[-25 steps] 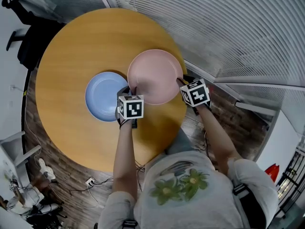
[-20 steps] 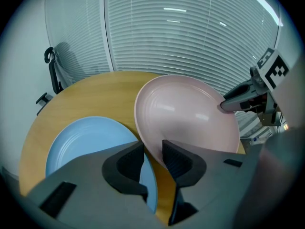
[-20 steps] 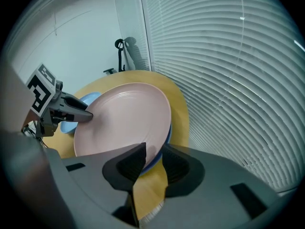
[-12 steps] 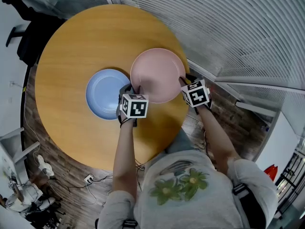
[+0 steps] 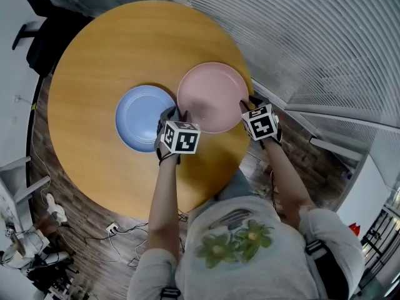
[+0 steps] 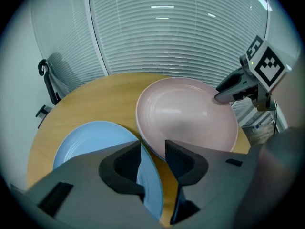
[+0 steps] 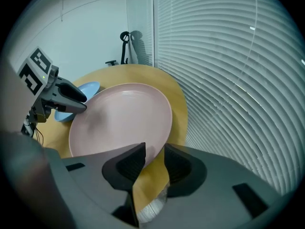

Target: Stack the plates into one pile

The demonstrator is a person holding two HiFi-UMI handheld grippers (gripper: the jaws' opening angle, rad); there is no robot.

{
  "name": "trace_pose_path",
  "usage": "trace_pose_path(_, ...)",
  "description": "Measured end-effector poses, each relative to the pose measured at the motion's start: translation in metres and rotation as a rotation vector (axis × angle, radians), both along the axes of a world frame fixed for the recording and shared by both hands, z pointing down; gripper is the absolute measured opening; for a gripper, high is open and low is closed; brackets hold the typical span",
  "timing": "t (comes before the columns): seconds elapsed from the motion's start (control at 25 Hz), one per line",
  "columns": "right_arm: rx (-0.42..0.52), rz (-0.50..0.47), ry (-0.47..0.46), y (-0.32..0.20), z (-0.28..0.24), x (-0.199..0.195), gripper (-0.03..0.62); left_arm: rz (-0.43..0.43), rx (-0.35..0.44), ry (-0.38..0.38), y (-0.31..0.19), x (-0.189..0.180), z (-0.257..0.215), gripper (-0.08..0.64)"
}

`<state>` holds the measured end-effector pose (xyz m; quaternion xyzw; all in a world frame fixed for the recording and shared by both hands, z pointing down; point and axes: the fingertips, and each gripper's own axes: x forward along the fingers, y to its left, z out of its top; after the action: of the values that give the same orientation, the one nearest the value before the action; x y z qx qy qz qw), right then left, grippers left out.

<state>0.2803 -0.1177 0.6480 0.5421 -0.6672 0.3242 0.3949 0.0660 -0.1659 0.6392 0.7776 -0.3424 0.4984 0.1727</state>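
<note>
A pink plate (image 5: 214, 97) lies on the round wooden table (image 5: 94, 61), its left rim over the edge of a blue plate (image 5: 145, 117). My left gripper (image 6: 152, 149) is at the pink plate's (image 6: 186, 116) near-left rim, where the blue plate (image 6: 95, 142) meets it. Its jaws are opening, and both rims show in the gap with no pad pressing on them. My right gripper (image 7: 153, 154) is shut on the near-right rim of the pink plate (image 7: 121, 118), which sits by the table's right edge.
A wall of white blinds (image 5: 300, 36) runs close along the table's far and right side. A black chair (image 5: 44, 17) stands past the table's far left. Cables and a power strip (image 5: 112, 233) lie on the wood floor on the near side.
The left gripper has drawn back a little from the pink plate's rim. Both plates and the right gripper hold their places; only the view has shifted slightly.
</note>
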Motion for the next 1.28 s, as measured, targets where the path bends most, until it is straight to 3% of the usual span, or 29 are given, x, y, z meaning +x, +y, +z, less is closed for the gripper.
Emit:
trace_pose_path(0.2,0.017,-0.02,0.01,-0.002,-0.003,0.002,0.127,-0.03,0.019,0.016,0.0,-0.001,-0.004,0.166)
trace_pose_path(0.36,0.086,0.015,0.032,-0.005,-0.022,0.008,0.127,-0.059,0.055,0.041,0.002,-0.006,-0.014,0.163)
trace_pose_path(0.48,0.157,0.022,0.046,-0.015,-0.039,0.006,0.126,-0.103,0.102,0.073,-0.002,-0.018,-0.028,0.123)
trace_pose_path(0.56,0.213,0.003,0.032,-0.02,-0.054,-0.004,0.092,-0.143,0.139,0.094,-0.002,-0.031,-0.039,0.08)
trace_pose_path(0.68,0.28,-0.058,-0.021,-0.025,-0.075,-0.034,0.064,-0.202,0.175,0.14,-0.002,-0.057,-0.058,0.034)
trace_pose_path(0.88,0.334,-0.177,-0.116,-0.013,-0.099,-0.094,0.051,-0.269,0.177,0.228,0.025,-0.089,-0.08,0.02)
trace_pose_path(1.28,0.264,-0.351,-0.282,0.056,-0.107,-0.215,0.048,-0.261,0.081,0.274,0.124,-0.119,-0.079,0.018)
